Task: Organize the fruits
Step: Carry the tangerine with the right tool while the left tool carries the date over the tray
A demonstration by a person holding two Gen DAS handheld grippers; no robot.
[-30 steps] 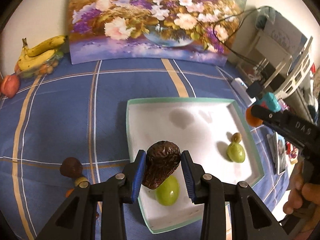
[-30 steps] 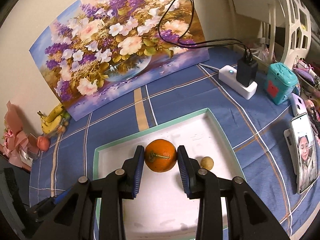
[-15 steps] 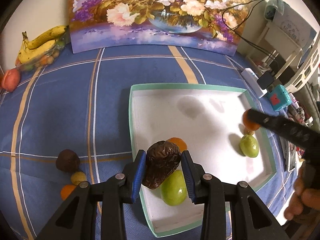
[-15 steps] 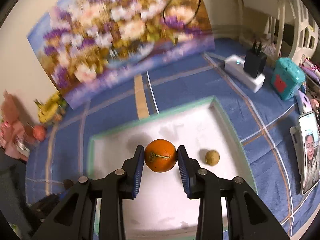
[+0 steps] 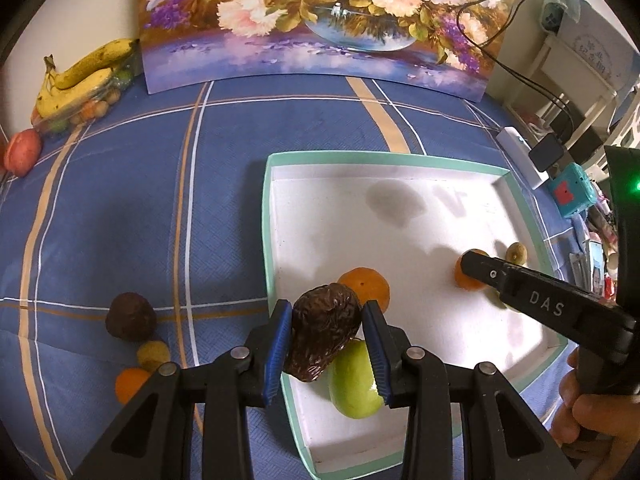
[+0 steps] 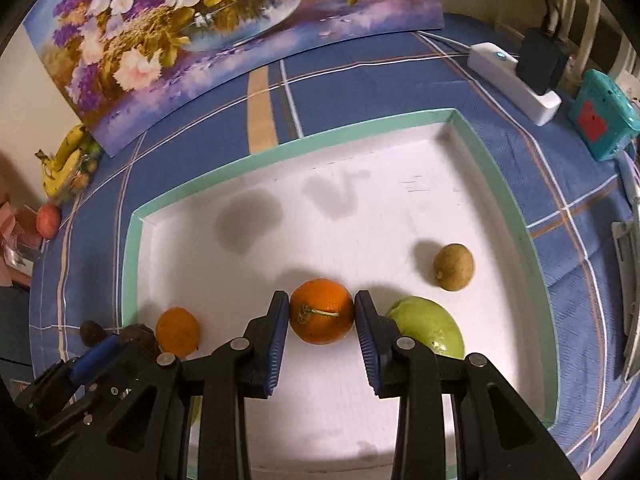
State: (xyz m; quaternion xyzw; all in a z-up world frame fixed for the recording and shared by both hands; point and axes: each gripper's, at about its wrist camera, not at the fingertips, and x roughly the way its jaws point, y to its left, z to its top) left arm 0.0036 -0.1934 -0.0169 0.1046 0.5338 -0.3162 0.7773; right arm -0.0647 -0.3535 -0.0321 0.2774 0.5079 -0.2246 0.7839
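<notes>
My left gripper [image 5: 326, 320] is shut on a dark brown wrinkled fruit [image 5: 324, 332], held just above the near-left corner of the white tray [image 5: 266, 240] with a teal rim. Beneath it lie a green fruit [image 5: 354, 384] and a small orange [image 5: 366, 286]. My right gripper [image 6: 322, 308] is shut on an orange [image 6: 322, 312], low over the tray floor. Right beside it sits another green fruit [image 6: 428, 328], and a small tan fruit [image 6: 454, 266] lies farther back. On the cloth left of the tray rest a dark fruit [image 5: 130, 316], a yellowish one [image 5: 153, 354] and an orange one [image 5: 130, 384].
A flower painting [image 5: 320, 20] leans on the wall behind the blue checked cloth. Bananas [image 5: 80, 76] and a red fruit [image 5: 22, 152] lie at the far left. A white power strip [image 6: 512, 80] with a charger and a teal box [image 6: 604, 116] stand right of the tray.
Both grippers have come down toward the tray with their fruit. The right one dropped more and tilted downward, bringing the orange close beside the green fruit.
</notes>
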